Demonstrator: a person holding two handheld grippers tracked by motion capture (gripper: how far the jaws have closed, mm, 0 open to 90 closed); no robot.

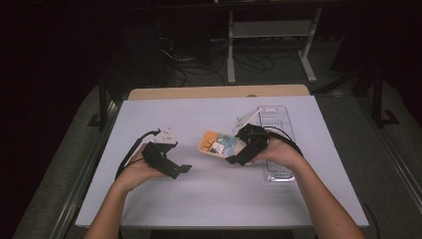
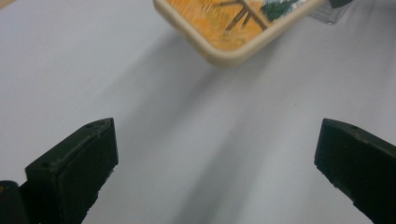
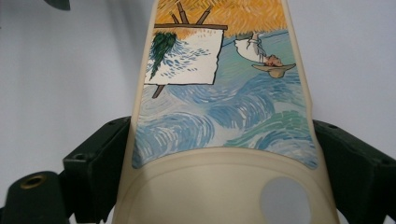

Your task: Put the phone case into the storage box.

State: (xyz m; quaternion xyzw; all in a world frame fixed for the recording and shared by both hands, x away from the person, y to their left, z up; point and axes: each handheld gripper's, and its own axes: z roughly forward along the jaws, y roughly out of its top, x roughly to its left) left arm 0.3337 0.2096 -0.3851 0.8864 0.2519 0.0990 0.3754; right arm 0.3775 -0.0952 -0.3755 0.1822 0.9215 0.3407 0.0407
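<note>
a white table (image 1: pixel 219 199) is seen from above, with a clear plastic tray (image 1: pixel 278 122) at its right side and a painted phone case (image 1: pixel 217 143) near the middle, just left of the tray. the case is clamped across its width, at the camera-cutout end, between the jaws of the right gripper (image 1: pixel 238 157), so the carrying step appears to be in hand. the left gripper (image 1: pixel 185 169) is held wide open and empty above the table, near the case, and a handover or a lowering onto the table is judged likely next.

From the high view I see the table (image 1: pixel 209 194) lit evenly from above — the room around it sinks into near black. Shadows fall soft and grey. In my gripper views the near tool jaws blur slightly; no glare anywhere.
</note>
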